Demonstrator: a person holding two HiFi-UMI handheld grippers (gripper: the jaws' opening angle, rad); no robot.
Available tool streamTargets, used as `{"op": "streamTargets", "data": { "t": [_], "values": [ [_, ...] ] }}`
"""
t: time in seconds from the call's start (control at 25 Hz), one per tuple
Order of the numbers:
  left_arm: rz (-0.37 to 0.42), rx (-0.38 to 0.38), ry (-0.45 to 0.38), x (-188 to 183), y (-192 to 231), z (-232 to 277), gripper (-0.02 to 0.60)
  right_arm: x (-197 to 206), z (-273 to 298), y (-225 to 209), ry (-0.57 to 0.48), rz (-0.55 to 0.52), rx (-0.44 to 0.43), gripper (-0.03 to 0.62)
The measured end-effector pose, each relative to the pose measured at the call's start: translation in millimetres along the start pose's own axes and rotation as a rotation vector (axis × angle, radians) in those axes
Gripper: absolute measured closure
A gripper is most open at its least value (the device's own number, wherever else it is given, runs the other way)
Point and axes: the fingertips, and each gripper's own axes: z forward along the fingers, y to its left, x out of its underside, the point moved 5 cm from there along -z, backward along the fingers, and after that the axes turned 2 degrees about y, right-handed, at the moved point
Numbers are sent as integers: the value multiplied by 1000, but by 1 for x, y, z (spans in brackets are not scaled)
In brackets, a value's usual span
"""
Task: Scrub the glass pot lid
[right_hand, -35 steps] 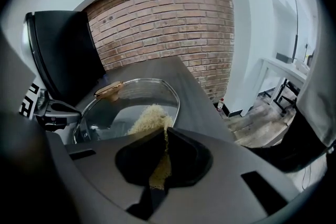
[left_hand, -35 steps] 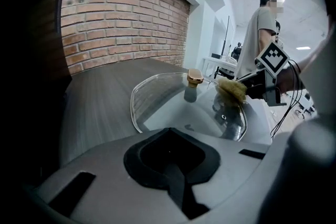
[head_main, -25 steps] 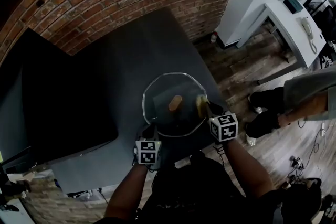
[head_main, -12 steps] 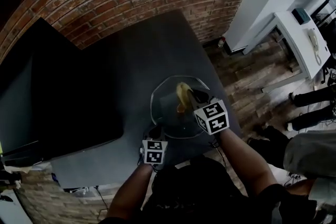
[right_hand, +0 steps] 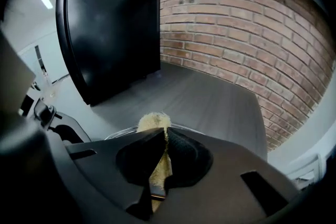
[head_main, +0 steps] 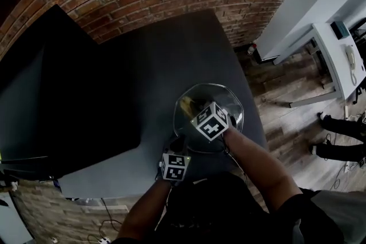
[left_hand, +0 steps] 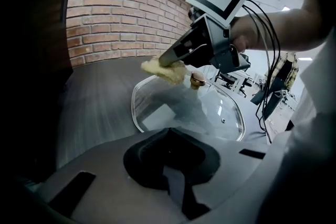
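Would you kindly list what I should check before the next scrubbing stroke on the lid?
1. Sponge clamped in the right gripper: ok.
2. Sponge touching the lid: ok, by its far rim.
3. Lid lying flat on the table: ok.
4. Left gripper pinching the near rim to steady the lid: cannot tell.
5. Knob out of the sponge's path: not ok, it stands right beside the sponge.

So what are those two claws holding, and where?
The right gripper pinches the yellow sponge by its near end; the left gripper clamps the glass lid at its near rim.
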Motion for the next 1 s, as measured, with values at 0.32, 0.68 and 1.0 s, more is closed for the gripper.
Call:
{"op": "streamTargets", "data": {
  "t": [0.32, 0.68, 1.0],
  "values": [
    [-22, 7, -19, -3, 5, 1, 549, 4, 36, 15, 203, -226, -69, 569],
    [-41, 17, -9, 0, 4, 1, 549, 7, 51, 16, 306, -296, -118, 569],
    [-43, 15, 2, -2, 4, 0, 549, 9, 50, -11, 310, -207, -106, 569]
  ]
}}
